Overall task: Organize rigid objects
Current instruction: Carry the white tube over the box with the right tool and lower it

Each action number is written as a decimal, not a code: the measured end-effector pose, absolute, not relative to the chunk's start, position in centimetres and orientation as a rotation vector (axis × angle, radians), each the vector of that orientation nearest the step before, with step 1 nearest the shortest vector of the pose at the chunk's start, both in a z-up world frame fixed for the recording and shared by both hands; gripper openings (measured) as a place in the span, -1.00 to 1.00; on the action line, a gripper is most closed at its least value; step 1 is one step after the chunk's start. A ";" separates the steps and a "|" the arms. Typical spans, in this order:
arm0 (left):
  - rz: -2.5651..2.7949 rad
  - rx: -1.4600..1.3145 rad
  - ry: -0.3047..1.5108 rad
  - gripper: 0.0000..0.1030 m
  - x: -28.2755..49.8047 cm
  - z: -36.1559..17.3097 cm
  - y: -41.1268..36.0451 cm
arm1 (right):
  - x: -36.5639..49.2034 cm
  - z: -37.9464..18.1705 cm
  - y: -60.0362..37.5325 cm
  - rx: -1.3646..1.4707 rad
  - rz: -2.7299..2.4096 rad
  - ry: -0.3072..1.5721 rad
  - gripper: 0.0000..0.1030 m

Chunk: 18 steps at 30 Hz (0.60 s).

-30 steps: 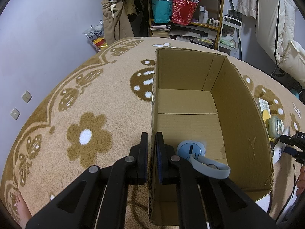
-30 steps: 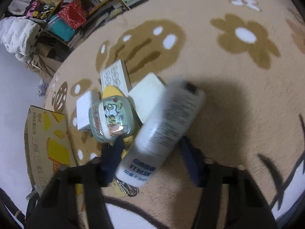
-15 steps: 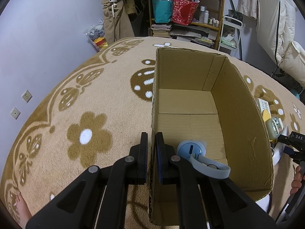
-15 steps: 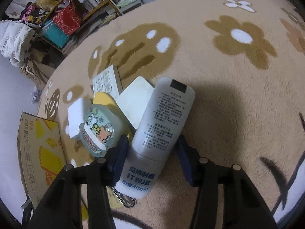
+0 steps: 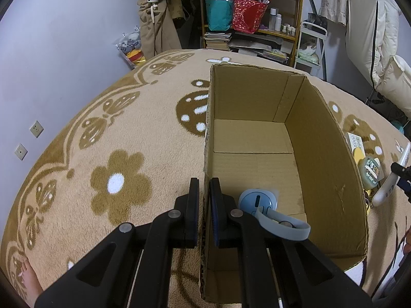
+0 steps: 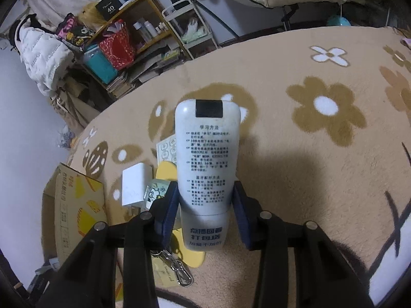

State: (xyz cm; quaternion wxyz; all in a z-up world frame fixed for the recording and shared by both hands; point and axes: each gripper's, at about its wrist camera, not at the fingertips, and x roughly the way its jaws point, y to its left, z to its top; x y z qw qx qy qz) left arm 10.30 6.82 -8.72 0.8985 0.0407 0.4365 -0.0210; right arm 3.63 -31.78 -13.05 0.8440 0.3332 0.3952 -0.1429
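Note:
My left gripper (image 5: 204,200) is shut on the left wall of an open cardboard box (image 5: 331,159) that stands on the carpet. A round blue device with a grey strap (image 5: 258,200) lies inside the box near my fingers. My right gripper (image 6: 206,205) is shut on a white remote control (image 6: 208,154) with printed text on its back, lifted off the carpet. The remote also shows at the right edge of the left wrist view (image 5: 390,182). On the carpet beside the box lie a white block (image 6: 136,184), a small cartoon-print case (image 6: 156,195) and a yellow item (image 6: 167,172).
A button card (image 6: 167,151) and keys with a clip (image 6: 179,274) lie on the flower-pattern carpet (image 6: 321,154). A cluttered shelf (image 5: 257,25) with bags stands against the far wall. A bare foot (image 5: 28,282) shows at lower left.
My right gripper has closed on the white remote and lifted it off the carpet, tipping it upward. My left gripper has stayed clamped on the box wall.

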 end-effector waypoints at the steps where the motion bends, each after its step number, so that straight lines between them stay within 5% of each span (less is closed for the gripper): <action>1: -0.044 0.083 0.904 -0.83 10.3 -8.7 6.8 | 3.5 -12.8 -31.9 0.710 -0.299 0.821 -0.14; 18: -0.038 0.086 0.907 -0.84 10.2 -8.7 6.9 | 4.6 -6.2 -27.5 0.603 -0.129 0.696 -0.14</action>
